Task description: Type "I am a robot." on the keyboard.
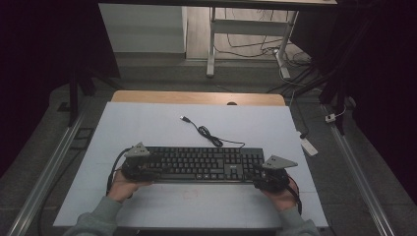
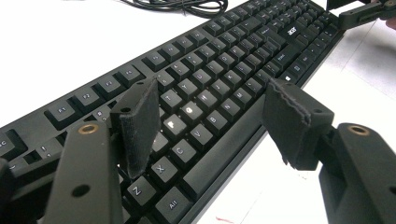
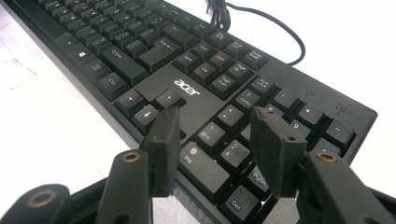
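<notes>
A bench (image 1: 147,128) with a pale, white-covered top and a strip of bare wood along its far edge carries 1 black keyboard (image 1: 201,163), lying flat near the person's side. The keyboard's black cable (image 1: 209,135) runs loosely coiled across the bench toward the far side, its plug resting free.

A: What does the pale blue-grey sheet (image 1: 147,128) cover?

B: A wooden tabletop, whose light brown far edge (image 1: 196,97) shows beyond it.

A: And on the floor?

B: To the right, a white power strip (image 1: 309,146); farther off, a white metal desk leg (image 1: 211,46) and loose dark cables (image 1: 255,49). A grey metal rail (image 1: 46,172) runs along the left.
</notes>
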Available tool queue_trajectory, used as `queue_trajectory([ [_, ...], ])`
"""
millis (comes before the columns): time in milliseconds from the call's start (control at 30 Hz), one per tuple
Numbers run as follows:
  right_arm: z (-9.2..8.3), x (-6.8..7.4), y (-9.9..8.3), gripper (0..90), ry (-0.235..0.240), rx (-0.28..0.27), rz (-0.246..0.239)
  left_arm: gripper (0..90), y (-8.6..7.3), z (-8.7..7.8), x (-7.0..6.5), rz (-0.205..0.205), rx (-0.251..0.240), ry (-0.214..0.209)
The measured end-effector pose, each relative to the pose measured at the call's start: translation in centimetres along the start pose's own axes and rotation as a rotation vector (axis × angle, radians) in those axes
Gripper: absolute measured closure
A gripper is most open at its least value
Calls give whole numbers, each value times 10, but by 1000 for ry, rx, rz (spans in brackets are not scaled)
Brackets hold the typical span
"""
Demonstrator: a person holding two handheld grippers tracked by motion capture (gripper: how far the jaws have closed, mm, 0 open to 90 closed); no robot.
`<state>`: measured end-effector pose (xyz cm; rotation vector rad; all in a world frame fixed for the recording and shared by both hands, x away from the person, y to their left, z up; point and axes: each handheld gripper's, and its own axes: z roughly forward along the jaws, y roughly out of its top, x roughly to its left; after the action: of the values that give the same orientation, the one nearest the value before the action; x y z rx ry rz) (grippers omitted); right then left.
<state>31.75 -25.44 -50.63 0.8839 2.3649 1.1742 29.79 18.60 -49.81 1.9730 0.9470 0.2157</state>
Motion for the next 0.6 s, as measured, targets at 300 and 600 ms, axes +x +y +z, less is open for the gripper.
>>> queue_trajectory([
  [300, 0, 0, 0, 530, 1, -1, -1, 352, 2, -2, 2, -2, -3, 8],
  [600, 1, 0, 0, 530, -3, 6, -5, 388, 9, 0, 8, 4, -3, 30],
])
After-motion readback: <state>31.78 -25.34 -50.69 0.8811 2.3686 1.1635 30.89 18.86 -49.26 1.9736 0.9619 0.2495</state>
